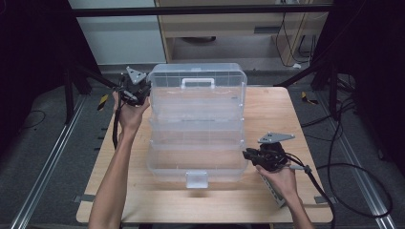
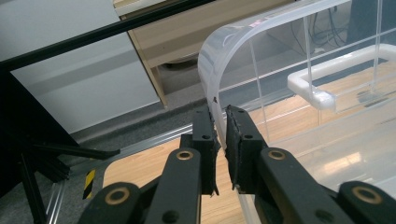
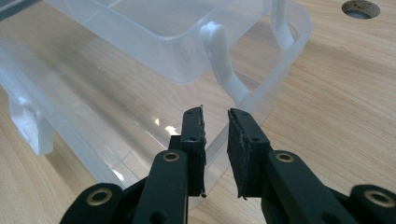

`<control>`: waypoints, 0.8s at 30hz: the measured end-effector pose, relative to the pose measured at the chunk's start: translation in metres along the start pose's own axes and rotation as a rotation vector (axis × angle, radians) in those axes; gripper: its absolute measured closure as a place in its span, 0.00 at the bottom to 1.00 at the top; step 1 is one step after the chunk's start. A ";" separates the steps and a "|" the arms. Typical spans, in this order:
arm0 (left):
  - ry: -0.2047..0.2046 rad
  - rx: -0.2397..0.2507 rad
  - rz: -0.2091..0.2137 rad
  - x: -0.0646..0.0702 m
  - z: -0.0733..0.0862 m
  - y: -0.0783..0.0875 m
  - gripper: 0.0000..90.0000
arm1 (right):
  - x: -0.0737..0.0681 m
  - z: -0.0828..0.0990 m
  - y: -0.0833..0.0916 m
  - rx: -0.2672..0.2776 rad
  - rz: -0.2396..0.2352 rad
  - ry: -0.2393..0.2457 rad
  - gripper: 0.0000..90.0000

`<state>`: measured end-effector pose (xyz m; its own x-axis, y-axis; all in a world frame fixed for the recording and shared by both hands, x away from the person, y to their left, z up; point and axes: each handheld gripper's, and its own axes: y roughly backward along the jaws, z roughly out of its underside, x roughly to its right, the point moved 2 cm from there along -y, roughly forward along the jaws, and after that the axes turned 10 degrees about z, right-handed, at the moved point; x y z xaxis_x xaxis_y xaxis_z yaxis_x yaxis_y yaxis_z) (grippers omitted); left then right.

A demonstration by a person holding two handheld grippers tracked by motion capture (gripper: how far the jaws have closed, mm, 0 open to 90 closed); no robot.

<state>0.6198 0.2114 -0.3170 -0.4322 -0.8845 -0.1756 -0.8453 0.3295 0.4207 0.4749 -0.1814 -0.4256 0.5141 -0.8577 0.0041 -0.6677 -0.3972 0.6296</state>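
A clear plastic tiered storage box (image 1: 157, 167) stands opened out on the wooden table (image 1: 272, 109), its trays stepped back toward the raised lid (image 1: 224, 74) with a white handle (image 1: 197, 83). My left gripper (image 1: 145, 90) is at the lid's far left corner. In the left gripper view the left gripper (image 2: 220, 112) is shut on the lid's curved rim (image 2: 208, 70). My right gripper (image 1: 246, 154) is at the bottom tray's right front corner. In the right gripper view the right gripper (image 3: 215, 112) stands slightly apart over the tray's rim (image 3: 280, 70), with a gap showing between the pads.
A white latch (image 1: 197, 179) hangs on the box's front wall. A round hole (image 3: 359, 8) is in the tabletop. Cables (image 1: 344, 171) loop on the floor at right. Metal rails (image 1: 43, 167) run along the floor at left. A pale cabinet (image 1: 215, 28) stands behind the table.
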 end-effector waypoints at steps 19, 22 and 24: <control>-0.010 -0.046 -0.008 -0.007 0.015 -0.014 1.00 | 0.002 0.000 -0.001 0.010 0.016 0.000 0.86; -0.002 -0.039 -0.007 -0.007 0.016 -0.011 1.00 | 0.002 0.000 -0.001 0.007 0.014 -0.006 0.86; 0.013 -0.030 -0.002 -0.008 0.016 -0.007 1.00 | 0.002 0.000 -0.001 0.004 0.013 -0.005 0.86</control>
<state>0.6249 0.2214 -0.3325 -0.4266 -0.8893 -0.1649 -0.8361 0.3182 0.4469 0.4762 -0.1830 -0.4262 0.5025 -0.8645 0.0078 -0.6762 -0.3873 0.6267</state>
